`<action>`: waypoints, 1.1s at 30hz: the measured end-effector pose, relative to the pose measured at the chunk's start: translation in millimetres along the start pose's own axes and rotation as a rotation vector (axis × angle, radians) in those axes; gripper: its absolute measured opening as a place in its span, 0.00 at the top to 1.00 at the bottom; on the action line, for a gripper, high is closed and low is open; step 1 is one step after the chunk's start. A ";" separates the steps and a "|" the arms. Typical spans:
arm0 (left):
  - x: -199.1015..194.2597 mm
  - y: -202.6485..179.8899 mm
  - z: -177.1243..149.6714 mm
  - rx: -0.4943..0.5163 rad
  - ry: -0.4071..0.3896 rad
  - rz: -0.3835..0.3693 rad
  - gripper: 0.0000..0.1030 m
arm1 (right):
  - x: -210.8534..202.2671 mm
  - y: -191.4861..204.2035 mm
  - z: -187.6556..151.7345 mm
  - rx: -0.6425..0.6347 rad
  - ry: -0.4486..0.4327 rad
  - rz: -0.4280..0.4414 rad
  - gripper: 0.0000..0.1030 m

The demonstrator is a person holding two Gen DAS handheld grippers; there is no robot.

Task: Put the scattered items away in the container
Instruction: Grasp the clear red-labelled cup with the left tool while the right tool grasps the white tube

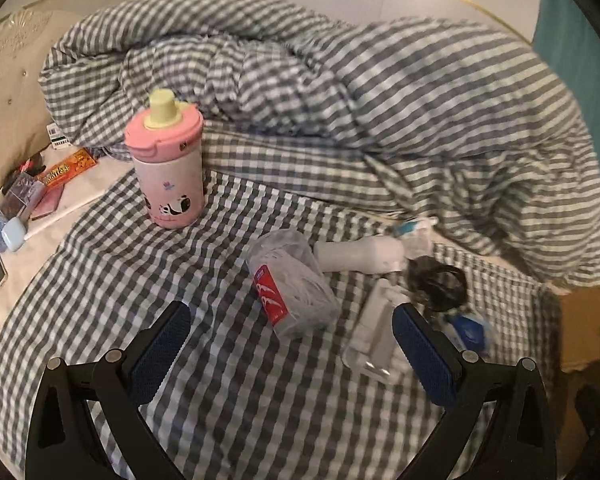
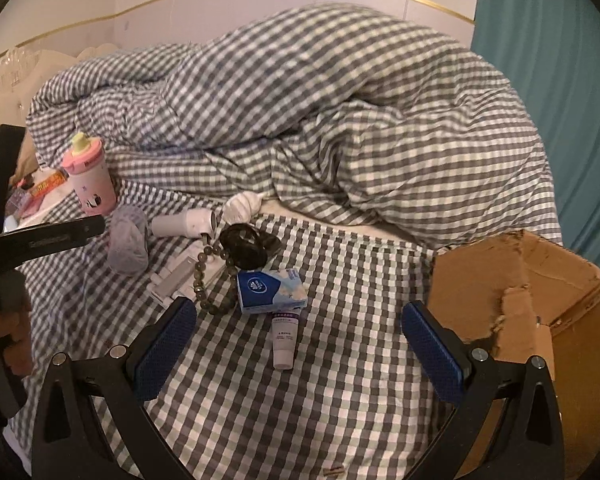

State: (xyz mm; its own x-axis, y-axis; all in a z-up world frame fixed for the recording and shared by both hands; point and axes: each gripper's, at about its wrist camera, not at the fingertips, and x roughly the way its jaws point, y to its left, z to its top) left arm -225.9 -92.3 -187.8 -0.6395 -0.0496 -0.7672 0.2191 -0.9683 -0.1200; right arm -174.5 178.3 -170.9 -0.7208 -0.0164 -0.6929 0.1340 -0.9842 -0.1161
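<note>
- Blue-padded right gripper point(image 2: 298, 344), lower frame: jaws apart, empty; left gripper point(image 1: 292, 346) likewise.
- White tube point(image 2: 284, 340), centre, between the pads.
- Tissue pack point(image 2: 271, 291) touching it: risks being nudged.
- Cardboard box point(image 2: 540, 312), right.
- Pink bottle point(image 2: 89, 178), upper left.

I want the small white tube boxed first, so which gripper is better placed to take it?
Right. The right gripper is open with the white tube lying between its fingers, and the cardboard box beside it. The left gripper faces the clear bottle.
</note>
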 end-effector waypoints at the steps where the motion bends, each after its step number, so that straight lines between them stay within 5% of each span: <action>1: 6.5 -1.1 0.2 -0.001 0.005 0.006 0.00 | 6.3 -0.3 -0.6 -0.002 0.008 0.001 0.00; 8: 55.5 -14.4 2.2 -0.005 0.055 0.115 0.04 | 42.5 -3.0 -7.6 0.004 0.065 0.017 0.00; 20: 103.9 -22.7 5.5 -0.056 0.150 0.149 0.12 | 66.8 -10.3 -18.5 0.019 0.108 0.022 0.00; 23: 115.9 -18.7 1.7 -0.069 0.175 0.130 0.26 | 70.5 -10.9 -20.8 0.016 0.117 0.021 0.00; 25: 116.9 -19.0 -2.4 -0.053 0.164 0.138 0.38 | 74.6 -11.4 -23.4 0.021 0.124 0.023 0.00; 33: 101.1 -10.5 -6.7 -0.030 0.106 0.112 0.39 | 96.5 -7.8 -34.7 0.040 0.169 0.035 0.00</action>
State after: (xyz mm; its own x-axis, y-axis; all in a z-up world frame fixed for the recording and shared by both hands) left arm -287.9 -85.5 -268.4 -0.5287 -0.1293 -0.8389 0.3074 -0.9504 -0.0472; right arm -221.5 190.6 -261.5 -0.5913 -0.0241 -0.8061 0.1276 -0.9898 -0.0640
